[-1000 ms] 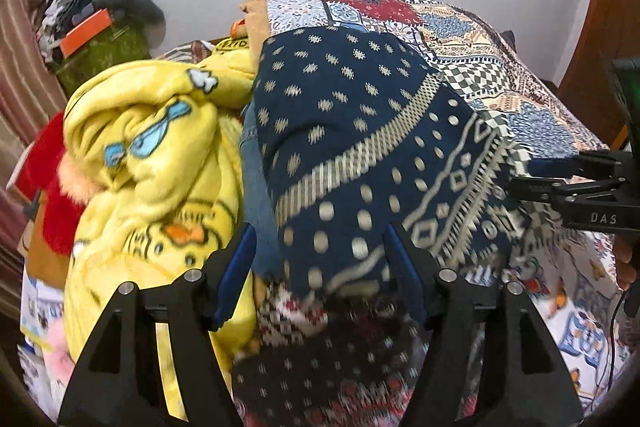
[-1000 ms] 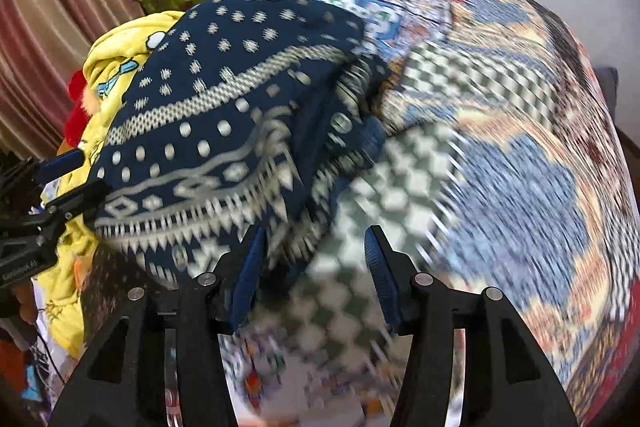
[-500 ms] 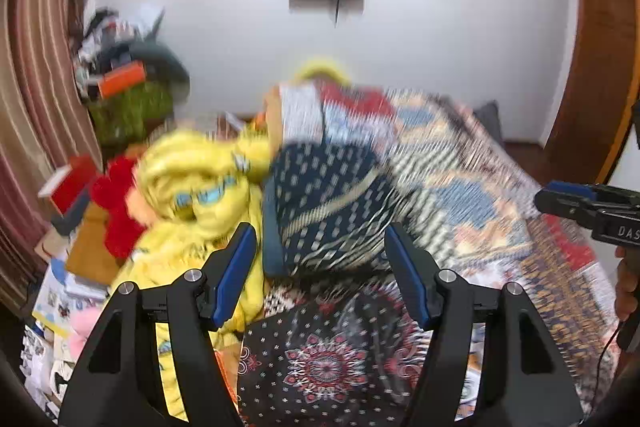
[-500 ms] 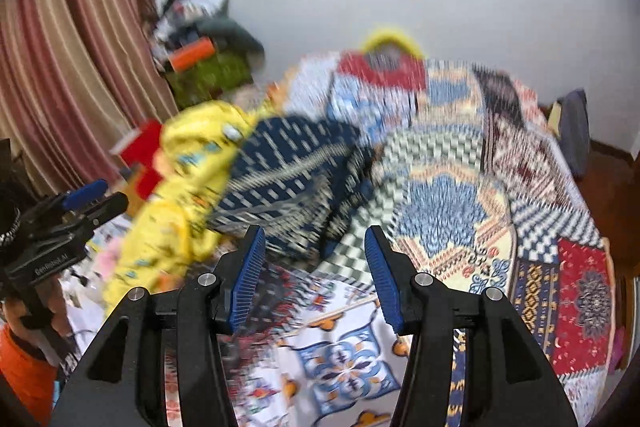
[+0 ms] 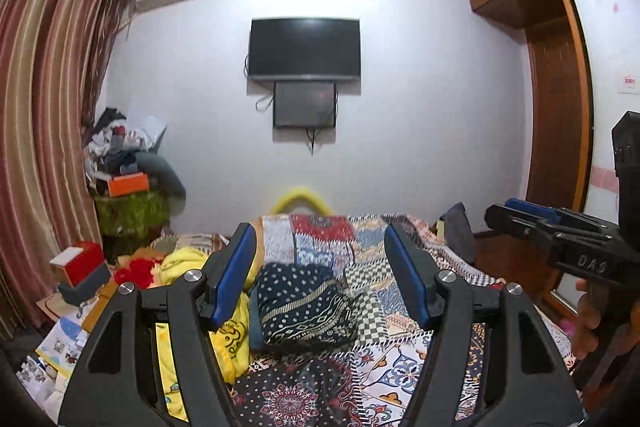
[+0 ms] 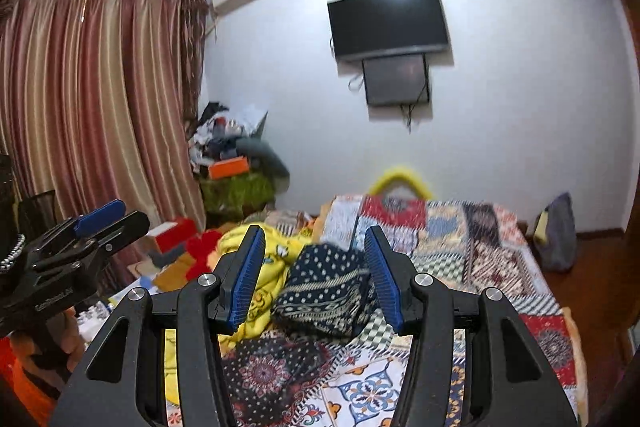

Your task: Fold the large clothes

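Observation:
A folded navy garment with white dots and cream bands (image 5: 304, 307) lies on the patchwork bedspread (image 5: 400, 311), also seen in the right wrist view (image 6: 326, 293). A dark red-patterned cloth (image 5: 288, 393) lies in front of it near me, also in the right wrist view (image 6: 272, 371). My left gripper (image 5: 322, 275) is open and empty, held well back from the garment. My right gripper (image 6: 316, 277) is open and empty too, also held back. Each gripper shows at the edge of the other's view.
A yellow cartoon blanket (image 5: 188, 267) is heaped left of the navy garment. Red soft toys and boxes (image 5: 80, 267) lie on the floor at left by the curtain (image 5: 44, 147). A TV (image 5: 304, 49) hangs on the far wall. A wooden wardrobe (image 5: 560, 99) stands at right.
Both grippers have pulled back and up from close over the navy garment. The view now takes in the whole bed and the far wall. The garment stays folded on the bed.

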A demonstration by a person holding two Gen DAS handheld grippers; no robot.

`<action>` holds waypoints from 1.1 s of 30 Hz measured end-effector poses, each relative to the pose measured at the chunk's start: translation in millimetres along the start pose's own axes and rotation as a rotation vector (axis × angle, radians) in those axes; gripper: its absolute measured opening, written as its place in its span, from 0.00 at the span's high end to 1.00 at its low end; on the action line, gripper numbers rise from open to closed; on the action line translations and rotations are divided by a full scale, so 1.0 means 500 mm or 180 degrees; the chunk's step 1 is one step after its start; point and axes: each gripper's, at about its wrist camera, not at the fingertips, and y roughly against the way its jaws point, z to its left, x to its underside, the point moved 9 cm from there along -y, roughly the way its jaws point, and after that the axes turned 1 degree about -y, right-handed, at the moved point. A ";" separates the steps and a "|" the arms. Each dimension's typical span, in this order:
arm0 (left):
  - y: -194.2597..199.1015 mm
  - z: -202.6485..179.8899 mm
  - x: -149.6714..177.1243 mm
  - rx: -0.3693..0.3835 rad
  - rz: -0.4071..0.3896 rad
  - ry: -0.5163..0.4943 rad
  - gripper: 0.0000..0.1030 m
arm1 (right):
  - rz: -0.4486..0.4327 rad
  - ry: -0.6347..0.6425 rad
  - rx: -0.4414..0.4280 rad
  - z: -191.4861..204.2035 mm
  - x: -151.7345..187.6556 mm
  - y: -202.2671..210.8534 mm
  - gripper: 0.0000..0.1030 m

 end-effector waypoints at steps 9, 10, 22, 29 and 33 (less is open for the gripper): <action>0.067 -0.020 -0.008 -0.0126 -0.0281 -0.0017 0.10 | -0.0204 -0.0064 0.0157 0.002 -0.006 0.020 0.24; 0.072 -0.019 -0.008 -0.0172 -0.0316 -0.0016 0.06 | -0.0201 -0.0044 0.0207 0.001 -0.005 0.020 0.23; 0.080 -0.020 0.005 -0.0166 -0.0307 0.0051 0.01 | -0.0187 0.0016 0.0463 -0.010 0.008 0.041 0.04; 0.072 -0.026 0.011 -0.0205 -0.0300 -0.0017 0.01 | -0.0179 0.0041 0.0491 -0.014 0.009 0.040 0.04; 0.071 -0.030 0.014 -0.0182 -0.0293 -0.0010 0.01 | -0.0168 0.0044 0.0496 -0.016 0.011 0.041 0.04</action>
